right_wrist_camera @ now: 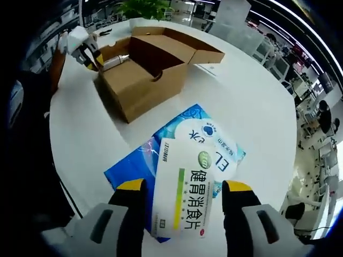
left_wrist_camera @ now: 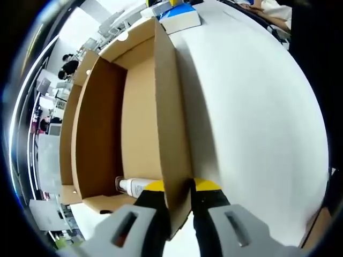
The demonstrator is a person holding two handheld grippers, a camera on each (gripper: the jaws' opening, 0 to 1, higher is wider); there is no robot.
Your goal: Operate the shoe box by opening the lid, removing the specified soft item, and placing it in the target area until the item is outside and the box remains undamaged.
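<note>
One open cardboard shoe box [right_wrist_camera: 144, 69] sits on the white counter [right_wrist_camera: 252, 107], one bottle [left_wrist_camera: 134, 186] inside, its wall pinched by the left gripper [left_wrist_camera: 174, 188], while the right gripper [right_wrist_camera: 182, 188] stands wide around one white medicine box [right_wrist_camera: 183, 187] lying on one blue packet [right_wrist_camera: 214, 144].

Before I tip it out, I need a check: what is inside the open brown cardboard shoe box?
A white bottle lies in one corner of the open brown cardboard shoe box. The box wall and the left gripper clamping it hide the bottle's far end.
</note>
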